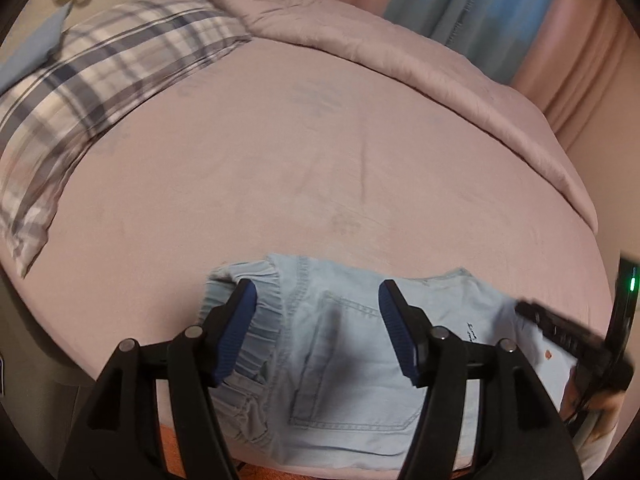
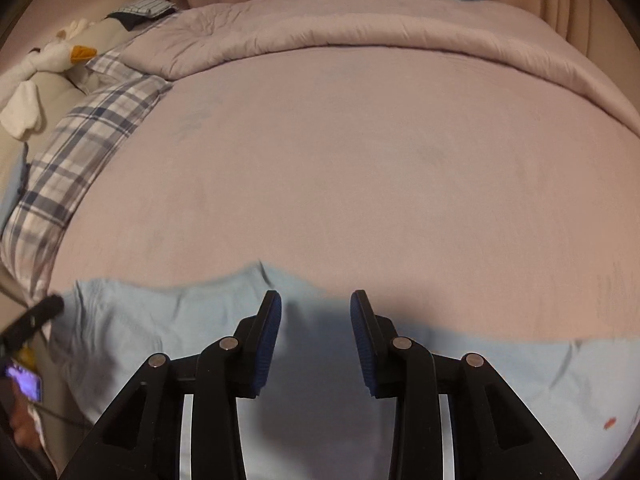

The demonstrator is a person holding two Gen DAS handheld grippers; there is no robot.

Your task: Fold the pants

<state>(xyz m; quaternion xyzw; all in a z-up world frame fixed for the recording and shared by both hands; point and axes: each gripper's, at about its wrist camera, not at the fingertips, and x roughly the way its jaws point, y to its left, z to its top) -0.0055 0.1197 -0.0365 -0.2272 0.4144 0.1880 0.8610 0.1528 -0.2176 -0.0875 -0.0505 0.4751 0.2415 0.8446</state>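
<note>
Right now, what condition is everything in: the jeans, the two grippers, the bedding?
Pants: light blue denim, lying flat at the bed's near edge, back pocket up, not gripped.
Left gripper: open above the pants, nothing between the pads.
Right gripper: open over the pants, holding nothing.
Duvet: pushed back, bunched along the far side.
Plaid pillow: lying flat at the left.
Sheet: smooth, lightly creased.

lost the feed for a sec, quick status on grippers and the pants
Left gripper open, nothing pinched. Right gripper open, empty. Pale denim pants lying on the pink sheet at the near edge. Nothing in the way.
</note>
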